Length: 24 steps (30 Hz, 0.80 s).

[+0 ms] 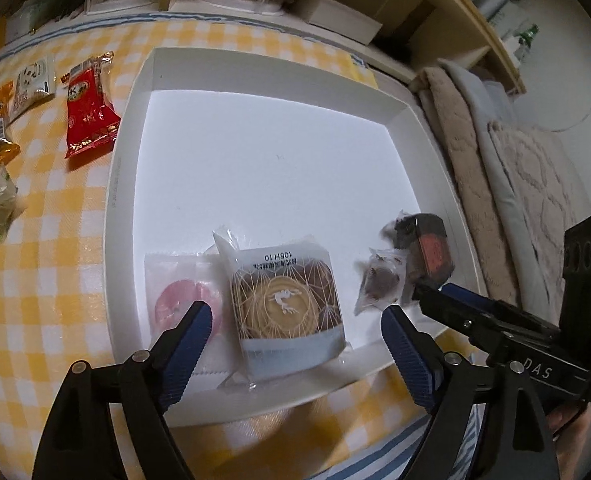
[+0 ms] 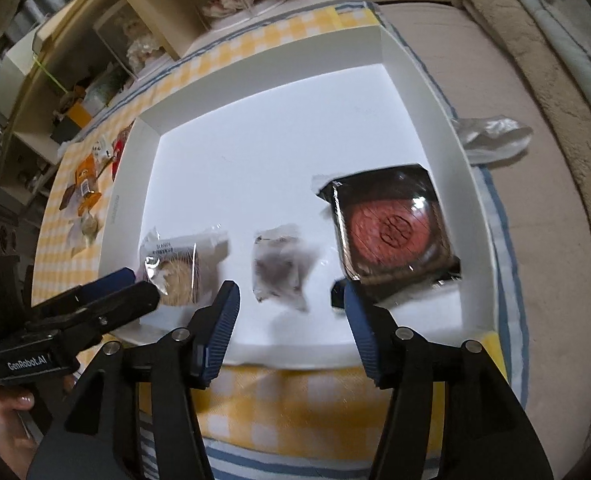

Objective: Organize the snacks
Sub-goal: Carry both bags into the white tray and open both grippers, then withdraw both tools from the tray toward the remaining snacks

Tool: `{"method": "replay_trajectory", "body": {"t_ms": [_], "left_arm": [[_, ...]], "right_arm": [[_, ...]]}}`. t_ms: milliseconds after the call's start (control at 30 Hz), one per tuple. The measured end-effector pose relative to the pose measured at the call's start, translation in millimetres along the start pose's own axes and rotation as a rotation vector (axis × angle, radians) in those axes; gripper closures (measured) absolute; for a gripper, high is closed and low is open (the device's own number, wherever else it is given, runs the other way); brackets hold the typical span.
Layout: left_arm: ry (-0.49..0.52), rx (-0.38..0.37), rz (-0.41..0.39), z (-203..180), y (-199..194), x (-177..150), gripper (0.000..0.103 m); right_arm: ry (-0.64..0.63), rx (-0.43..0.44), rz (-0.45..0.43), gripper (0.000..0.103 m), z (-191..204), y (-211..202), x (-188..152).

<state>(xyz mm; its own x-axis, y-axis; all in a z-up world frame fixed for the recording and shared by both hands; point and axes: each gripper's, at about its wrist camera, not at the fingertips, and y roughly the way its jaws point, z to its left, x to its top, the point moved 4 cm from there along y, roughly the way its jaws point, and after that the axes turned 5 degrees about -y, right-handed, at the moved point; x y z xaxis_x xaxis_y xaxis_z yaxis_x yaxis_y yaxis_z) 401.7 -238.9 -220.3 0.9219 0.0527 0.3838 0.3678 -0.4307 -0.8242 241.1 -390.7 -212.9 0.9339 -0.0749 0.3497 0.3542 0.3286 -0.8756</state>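
Hovering: both grippers (image 1: pixel 293 330) (image 2: pixel 291 308) apart over snack box (image 1: pixel 255 68).

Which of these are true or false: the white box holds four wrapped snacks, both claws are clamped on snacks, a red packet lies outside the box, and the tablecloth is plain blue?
1. The white cardboard box holds four wrapped snacks. True.
2. Both claws grip snacks. False: the left claw and right claw stand open, holding nothing.
3. A red foil packet lies outside the box. True.
4. The tablecloth is plain blue. False: the yellow-and-white checked tablecloth has blue only at its edge.
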Motion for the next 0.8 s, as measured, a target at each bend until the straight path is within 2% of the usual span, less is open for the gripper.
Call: {"method": "replay_trajectory", "body": {"t_ms": [133,233,267,367,667,800], "left_arm": [[0.023,0.016,-0.005,-1,-11,-6,0.01],[0.041,0.025,-0.016,-1,-22,-10,0.002],[0.044,0.027,-0.021,-2,-25,-11,0.0],[0.054,0.022,-0.033,-1,-39,-12,0.0],[0.108,0.053,-0.093,-5,-89,-21,0.0],[0.129,0.053,-0.113,-5,-112,-25,0.0]], "right_arm": [[0.001,-0.008,-0.008,0.039,-1,-7,-5],[-0.013,-0.017,-0.016,0.033,1,-13,-8],[-0.017,-0.019,-0.021,0.027,2,-16,-9],[-0.012,-0.019,-0.04,0.002,3,-24,-12],[-0.025,-0.071,-0.115,0.0,15,-59,-16],[-0.054,-0.121,-0.134,0.0,23,-73,-17]]}}
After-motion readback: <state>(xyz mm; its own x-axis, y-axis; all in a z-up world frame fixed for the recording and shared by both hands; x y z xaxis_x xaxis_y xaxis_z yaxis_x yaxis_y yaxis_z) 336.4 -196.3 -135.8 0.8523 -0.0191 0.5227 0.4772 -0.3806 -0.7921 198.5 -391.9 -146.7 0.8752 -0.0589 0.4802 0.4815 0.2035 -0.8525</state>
